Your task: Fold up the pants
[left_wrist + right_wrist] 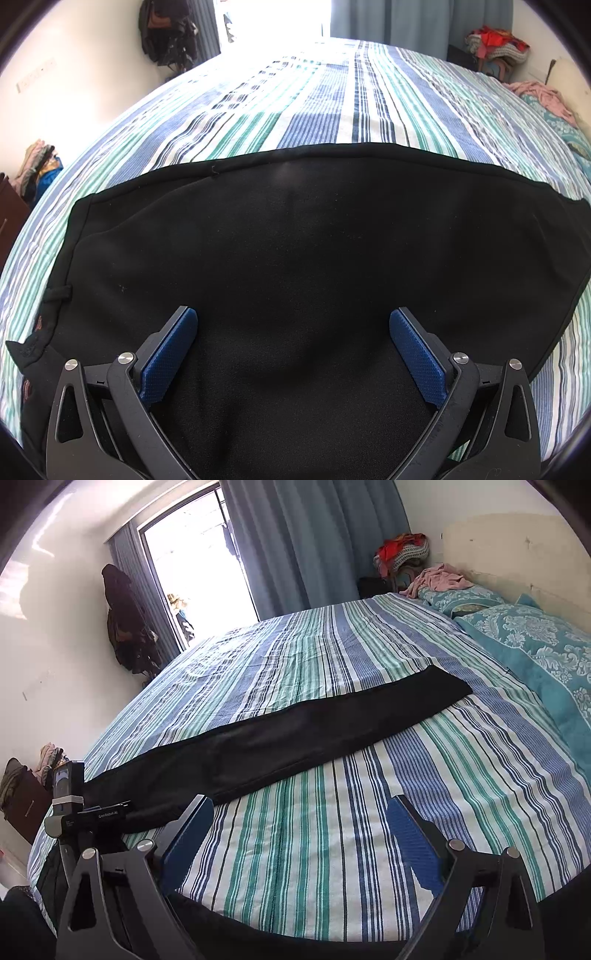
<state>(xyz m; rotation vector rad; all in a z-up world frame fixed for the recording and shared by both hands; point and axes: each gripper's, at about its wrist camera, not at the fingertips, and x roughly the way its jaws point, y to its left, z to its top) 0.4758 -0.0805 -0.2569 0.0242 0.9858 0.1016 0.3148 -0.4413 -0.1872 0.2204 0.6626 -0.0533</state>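
Black pants lie flat, legs stacked, across a striped bed. The left hand-held gripper hovers agape over the waist end; the right hand-held gripper, also spread, waits beside. Best pinch both layers at the edge before folding lengthwise.

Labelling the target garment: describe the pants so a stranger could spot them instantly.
Start at the big bed with the blue, green and white striped sheet. Lying flat across it, stretched from the near left edge toward the teal pillows, are the pants. They are the only plain black thing on the sheet; the pink cloth lies crumpled by the pillows.
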